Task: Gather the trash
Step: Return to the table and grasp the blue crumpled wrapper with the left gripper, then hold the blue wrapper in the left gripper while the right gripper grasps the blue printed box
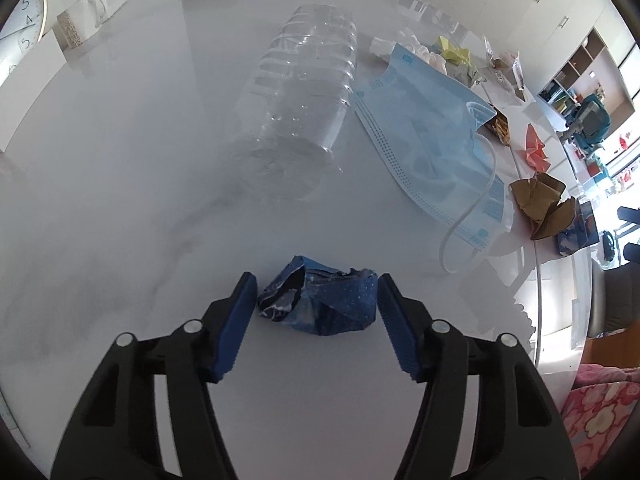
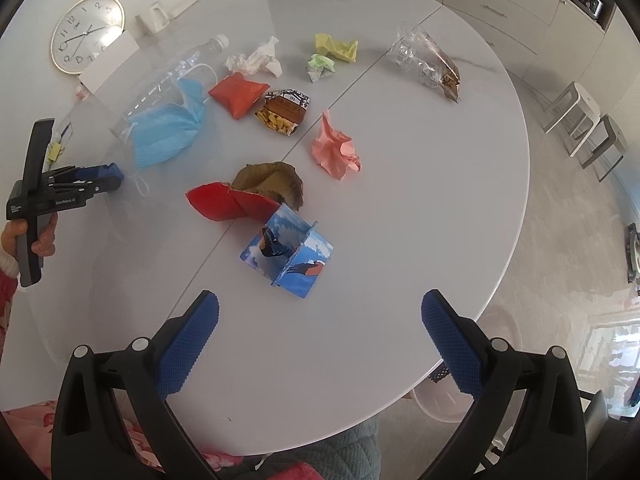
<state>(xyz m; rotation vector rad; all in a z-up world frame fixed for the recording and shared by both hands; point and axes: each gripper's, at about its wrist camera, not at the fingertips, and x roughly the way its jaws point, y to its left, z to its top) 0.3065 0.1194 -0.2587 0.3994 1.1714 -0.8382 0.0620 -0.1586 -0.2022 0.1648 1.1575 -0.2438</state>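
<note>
Two blue-padded fingers of the left gripper flank a crumpled blue wrapper on the white table, jaws apart, each pad just beside the wad; whether they touch it cannot be told. Beyond the wrapper, a clear bottle lies on its side, base toward the camera. Just right of it sprawls a blue mask, its ear loop curling over the tabletop. Farther right in the left wrist view sit a brown paper wad, a pink paper and, at the far end, yellow paper and white tissue. A mug and a clock lie at the table's far left edge.

From the right wrist view, the right gripper hangs above the near edge of the table, jaws wide apart and holding nothing. Ahead of it stands a blue printed carton, touching a red wrapper that overlaps the brown paper wad. Past these are spread the pink paper, a snack packet, an orange-red pouch, green paper, the yellow paper, the white tissue and a clear plastic bag. At left, the person's hand grips the left gripper, its tips down at the table near the mask.
</note>
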